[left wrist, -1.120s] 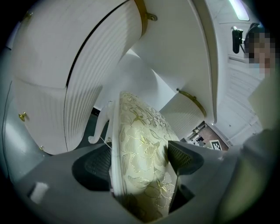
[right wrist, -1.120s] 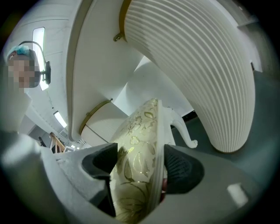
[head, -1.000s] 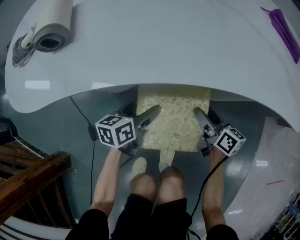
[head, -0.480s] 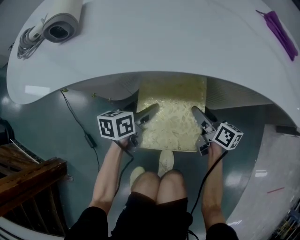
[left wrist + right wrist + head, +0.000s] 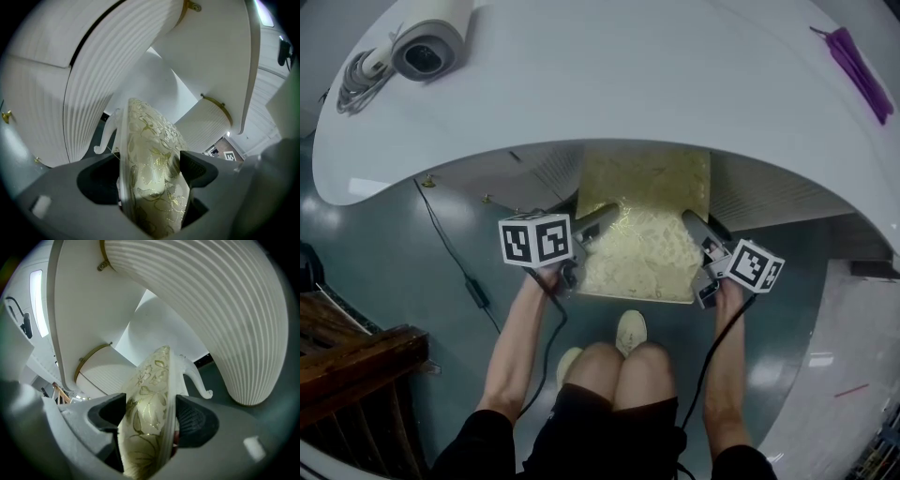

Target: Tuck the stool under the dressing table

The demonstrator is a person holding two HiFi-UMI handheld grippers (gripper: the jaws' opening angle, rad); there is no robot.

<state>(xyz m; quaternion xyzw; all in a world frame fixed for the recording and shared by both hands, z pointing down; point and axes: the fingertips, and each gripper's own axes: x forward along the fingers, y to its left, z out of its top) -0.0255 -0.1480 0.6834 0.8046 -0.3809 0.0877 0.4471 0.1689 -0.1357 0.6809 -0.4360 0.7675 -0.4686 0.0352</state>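
The stool (image 5: 642,234) has a cream cushion with a gold leaf pattern. It stands on the grey floor with its far half in shadow under the white dressing table (image 5: 609,84). My left gripper (image 5: 598,223) is shut on the stool's left edge. In the left gripper view the cushion (image 5: 150,136) fills the gap of the left gripper (image 5: 150,161). My right gripper (image 5: 696,228) is shut on the stool's right edge. The right gripper view shows the cushion (image 5: 150,380) wedged in the right gripper (image 5: 150,416), with a curled white stool leg (image 5: 199,380) beyond.
A hair dryer (image 5: 427,47) with a coiled cord lies on the tabletop's far left, a purple item (image 5: 855,61) at its far right. Ribbed white pedestals (image 5: 56,93) (image 5: 225,310) flank the knee space. A black cable (image 5: 455,258) runs over the floor; wooden steps (image 5: 356,361) stand at the lower left.
The view has shifted, so more of the space under the tabletop shows and the stool's far half lies in shadow. Both grippers stay clamped on the stool's sides. The person's feet have shifted.
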